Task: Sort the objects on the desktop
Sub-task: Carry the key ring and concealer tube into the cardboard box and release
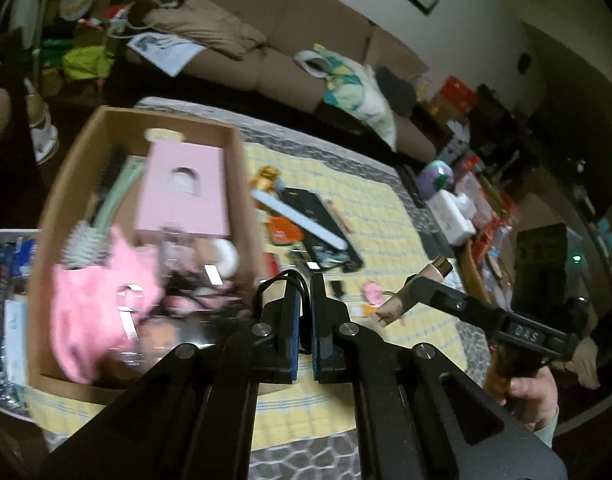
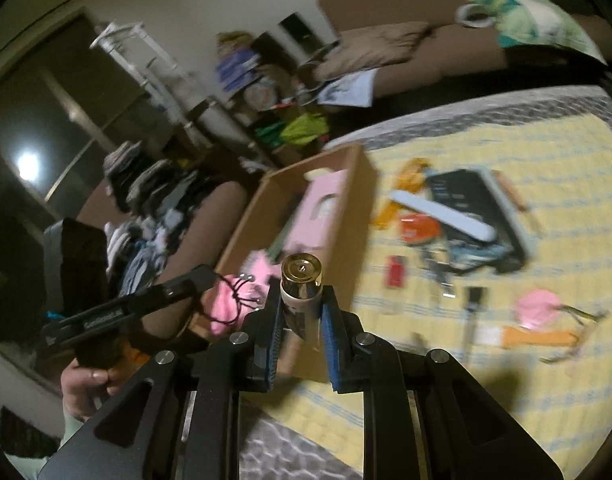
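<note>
Left wrist view, left to right: a cardboard box (image 1: 241, 168) sits on the yellow checked cloth (image 1: 370, 208), holding a white brush (image 1: 81, 246), a pink plush (image 1: 93, 304), a pink carton (image 1: 181, 196) with a round window, and a tangle of dark cords. In the middle foreground the left gripper (image 1: 304, 284) has its fingers pressed together on a thin black cord (image 1: 281, 278), which loops out over the left finger's tip. Beyond it, loose items lie on the cloth — a white strip (image 1: 301, 220) across a black case (image 1: 318, 216), an orange pouch (image 1: 283, 232), a small pink disc (image 1: 373, 291). To the right the right gripper (image 1: 422, 280) reaches in, pinching a tube (image 1: 410, 296) with a gold cap; a hand (image 1: 530, 396) grips its handle. A brown sofa (image 1: 289, 40) runs along the back.

Right wrist view, left to right: a hand (image 2: 85, 380) holds the left gripper (image 2: 209, 272), from whose tip the black cord (image 2: 235, 296) dangles just above the pink plush (image 2: 229, 296). The box (image 2: 326, 184) stands behind, its pink carton (image 2: 318, 208) visible. In the centre the right gripper (image 2: 301, 292) clamps the tube (image 2: 299, 300) between blue pads (image 2: 330, 332), gold cap forward, over the box's near corner. Further right the cloth (image 2: 546, 360) carries a red item (image 2: 397, 270), the white strip (image 2: 442, 212), the black case (image 2: 478, 204) and the pink disc (image 2: 536, 306) — all blurred.
</note>
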### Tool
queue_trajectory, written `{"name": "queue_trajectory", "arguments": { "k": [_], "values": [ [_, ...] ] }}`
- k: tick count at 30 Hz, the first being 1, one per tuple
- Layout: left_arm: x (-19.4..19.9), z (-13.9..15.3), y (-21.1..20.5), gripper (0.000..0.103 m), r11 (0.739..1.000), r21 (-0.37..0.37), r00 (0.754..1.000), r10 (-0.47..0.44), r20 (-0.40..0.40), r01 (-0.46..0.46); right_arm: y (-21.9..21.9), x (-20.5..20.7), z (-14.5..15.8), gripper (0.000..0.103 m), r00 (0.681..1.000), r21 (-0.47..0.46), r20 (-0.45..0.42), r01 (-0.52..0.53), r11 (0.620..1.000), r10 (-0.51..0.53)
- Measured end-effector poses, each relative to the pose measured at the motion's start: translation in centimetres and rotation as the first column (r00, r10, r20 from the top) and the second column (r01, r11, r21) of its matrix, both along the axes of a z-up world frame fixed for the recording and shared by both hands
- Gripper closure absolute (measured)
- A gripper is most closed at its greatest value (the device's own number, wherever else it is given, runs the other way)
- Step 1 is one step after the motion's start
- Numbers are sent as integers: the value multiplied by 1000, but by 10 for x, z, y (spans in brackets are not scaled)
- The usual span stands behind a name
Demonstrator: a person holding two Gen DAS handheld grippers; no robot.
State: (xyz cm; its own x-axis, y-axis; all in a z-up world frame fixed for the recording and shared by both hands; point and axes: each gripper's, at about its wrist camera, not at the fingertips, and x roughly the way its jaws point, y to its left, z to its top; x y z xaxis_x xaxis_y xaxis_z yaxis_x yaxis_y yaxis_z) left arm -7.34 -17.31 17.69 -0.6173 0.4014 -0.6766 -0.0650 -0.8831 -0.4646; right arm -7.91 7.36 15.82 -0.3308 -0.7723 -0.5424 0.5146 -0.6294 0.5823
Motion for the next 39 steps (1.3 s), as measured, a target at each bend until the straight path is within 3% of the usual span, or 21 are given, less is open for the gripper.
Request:
{"name": "queue_trajectory", "arguments": {
  "k": [6, 15, 20, 24, 26, 30, 32, 36, 38, 39],
  "values": [
    [6, -19, -53, 99, 997, -19, 996, 82, 37, -81, -81, 1, -15, 85, 992, 30, 24, -121, 992, 120],
    [16, -53, -109, 99, 987, -40, 982, 157, 107, -154, -173, -7, -59, 85, 957, 50, 164, -252, 967, 241],
    [12, -72, -117, 99, 986, -68, 974, 159, 162, -150, -213, -6, -79, 84, 940, 125, 201, -303, 945, 275],
    [12, -82, -125, 97, 980, -93, 962, 191, 193, -176, -223, -10, -86, 75, 950, 186, 196, -279, 942, 242],
    [16, -83, -130, 77, 980, -78, 961, 196, 194, -184, -215, -12, -80, 64, 958, 159, 184, -249, 955, 219],
    [24, -74, -134, 66, 975, -92, 962, 213, 172, -200, -193, -10, -57, 56, 976, 134, 122, -198, 971, 182],
    [28, -66, -135, 52, 975, -81, 963, 217, 158, -206, -179, -7, -45, 49, 981, 133, 96, -182, 974, 170],
    [35, -46, -127, 47, 970, -120, 968, 225, 112, -212, -156, 0, -29, 38, 988, 149, 59, -151, 977, 144],
    [37, -36, -118, 40, 969, -137, 972, 218, 87, -205, -139, 4, -22, 20, 992, 153, 42, -122, 981, 117],
    [39, -32, -113, 37, 971, -131, 974, 210, 78, -199, -130, 5, -20, 17, 994, 157, 34, -105, 982, 101]
  ]
}}
